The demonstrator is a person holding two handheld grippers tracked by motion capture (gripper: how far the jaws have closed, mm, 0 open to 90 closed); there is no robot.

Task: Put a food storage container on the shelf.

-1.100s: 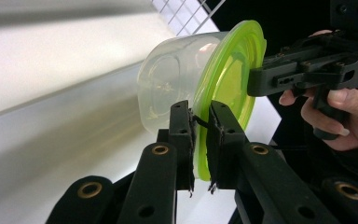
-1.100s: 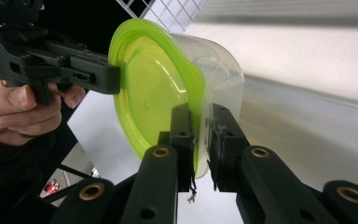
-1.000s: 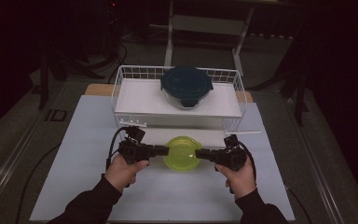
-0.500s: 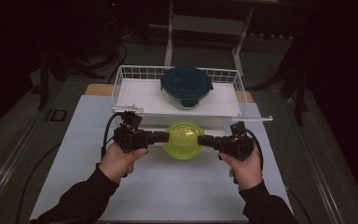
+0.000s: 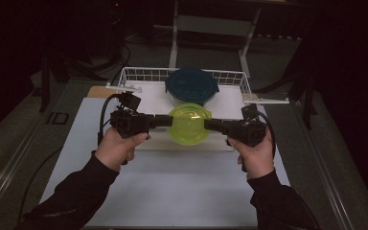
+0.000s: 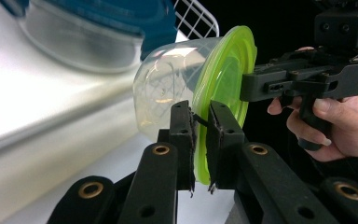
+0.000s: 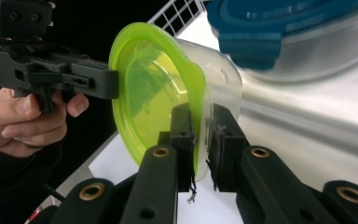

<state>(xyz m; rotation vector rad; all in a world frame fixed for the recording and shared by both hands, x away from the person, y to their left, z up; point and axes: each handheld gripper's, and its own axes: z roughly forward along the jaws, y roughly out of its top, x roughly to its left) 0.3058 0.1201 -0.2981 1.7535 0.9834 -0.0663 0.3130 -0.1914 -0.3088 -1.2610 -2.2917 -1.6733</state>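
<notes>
High view: left gripper point(image 5: 165, 120) and right gripper point(image 5: 210, 124) are clamping opposite rims of the green-lidded container point(image 5: 189, 123), holding it above the table point(image 5: 172, 191), just before the wire basket point(image 5: 139, 75). Left gripper view: jaws are pinching the lid rim point(image 6: 203, 140). Right gripper view: jaws are pinching it likewise, blue-lidded container point(image 7: 279, 28) lying behind.

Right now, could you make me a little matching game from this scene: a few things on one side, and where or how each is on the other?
Things:
1. green-lidded container
2. blue-lidded container
3. left gripper
4. wire basket

Descriptions:
A. shut on the rim of the green lid
B. sits inside the basket
C. held up between the two grippers
D. white, at the table's far end

Pairs: 1-C, 2-B, 3-A, 4-D. The right gripper clamps the same lid from the opposite side.
</notes>
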